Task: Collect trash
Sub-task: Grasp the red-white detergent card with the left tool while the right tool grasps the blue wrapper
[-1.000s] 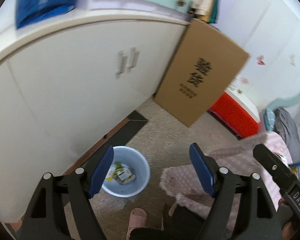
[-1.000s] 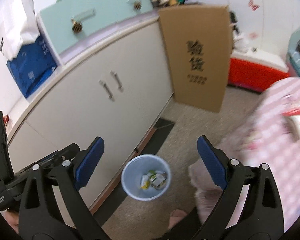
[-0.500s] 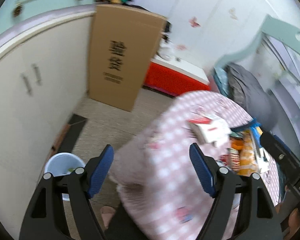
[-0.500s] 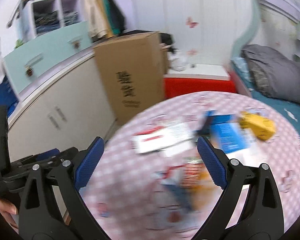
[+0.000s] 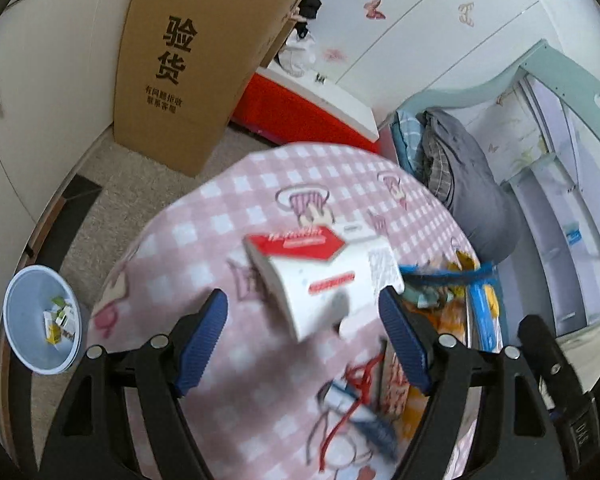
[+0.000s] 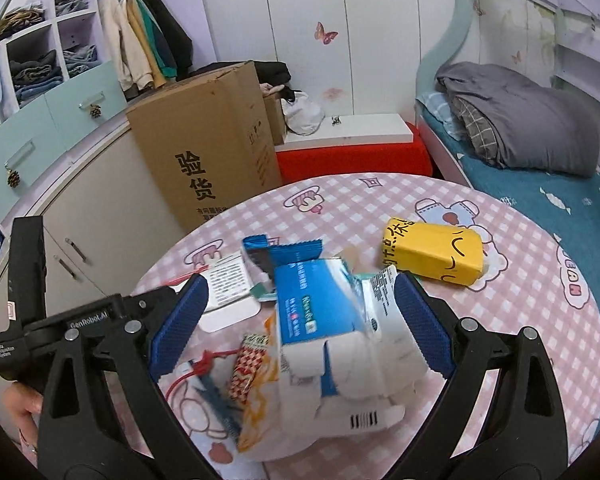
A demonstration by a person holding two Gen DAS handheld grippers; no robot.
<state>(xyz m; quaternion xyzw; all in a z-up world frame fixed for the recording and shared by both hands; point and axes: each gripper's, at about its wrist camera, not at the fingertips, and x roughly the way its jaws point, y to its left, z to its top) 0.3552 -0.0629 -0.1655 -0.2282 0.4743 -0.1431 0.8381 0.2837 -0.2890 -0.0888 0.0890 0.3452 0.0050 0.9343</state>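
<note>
Trash lies on a round table with a pink checked cloth (image 6: pixel 520 280). In the left wrist view my left gripper (image 5: pixel 302 336) is open above the cloth, with a red-and-white box (image 5: pixel 312 276) between and just beyond its fingers. In the right wrist view my right gripper (image 6: pixel 300 328) is open over a blue-and-white carton (image 6: pixel 320 308) in a pile of wrappers. A yellow juice carton (image 6: pixel 432 254) lies beyond it. A pale blue bin (image 5: pixel 40 320) with some trash in it stands on the floor left of the table.
A tall cardboard box (image 5: pixel 196 60) leans on white cabinets (image 5: pixel 40 80) behind the table. A red-and-white bench (image 6: pixel 352 148) and a bed with a grey quilt (image 6: pixel 520 120) are at the back right. Red string and small wrappers (image 6: pixel 220 368) lie near me.
Both grippers have swung from the bin on the floor to the right and up over the table. Both stay open and empty.
</note>
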